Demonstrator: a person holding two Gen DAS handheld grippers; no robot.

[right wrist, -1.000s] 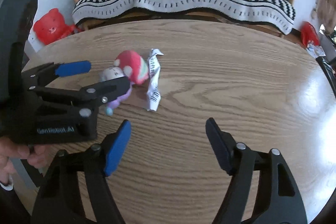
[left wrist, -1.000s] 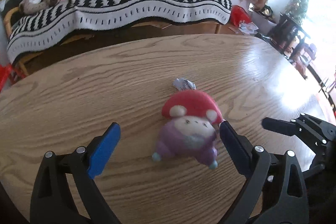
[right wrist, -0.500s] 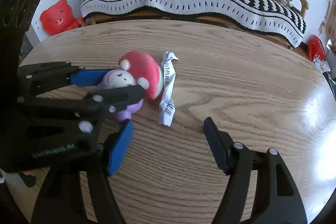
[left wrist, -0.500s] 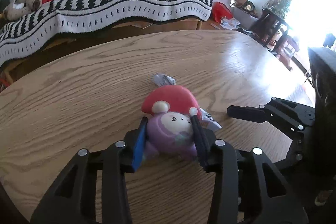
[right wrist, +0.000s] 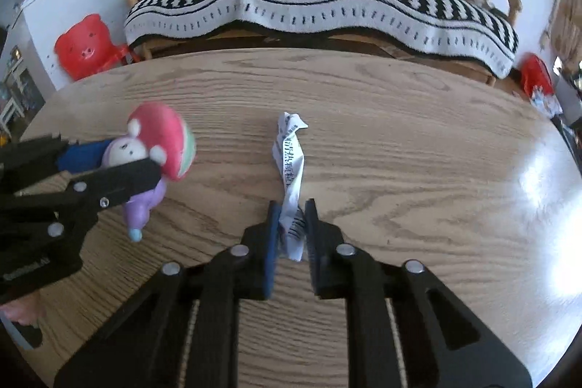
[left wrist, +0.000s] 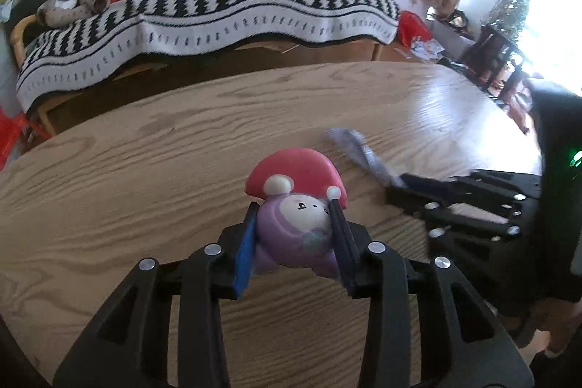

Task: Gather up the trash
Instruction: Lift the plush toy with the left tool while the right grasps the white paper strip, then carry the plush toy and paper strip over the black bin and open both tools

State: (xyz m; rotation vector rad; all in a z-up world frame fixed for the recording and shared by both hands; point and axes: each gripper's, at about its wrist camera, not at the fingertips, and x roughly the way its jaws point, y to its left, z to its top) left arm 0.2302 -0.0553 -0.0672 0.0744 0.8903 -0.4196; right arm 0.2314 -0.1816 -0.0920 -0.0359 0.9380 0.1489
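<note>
Left gripper (left wrist: 294, 224) clenched on mushroom-cap toy (left wrist: 295, 202) — pads press purple body from both sides, red cap projecting forward over table (left wrist: 145, 177). Right gripper (right wrist: 293, 224) clamped on near end of crumpled white wrapper (right wrist: 290, 166); printed strip extends away from jaws, lying on wood grain. Toy and wrapper apart — toy to left in right wrist view. Striped-blanket sofa (right wrist: 327, 2) beyond far table edge.
</note>
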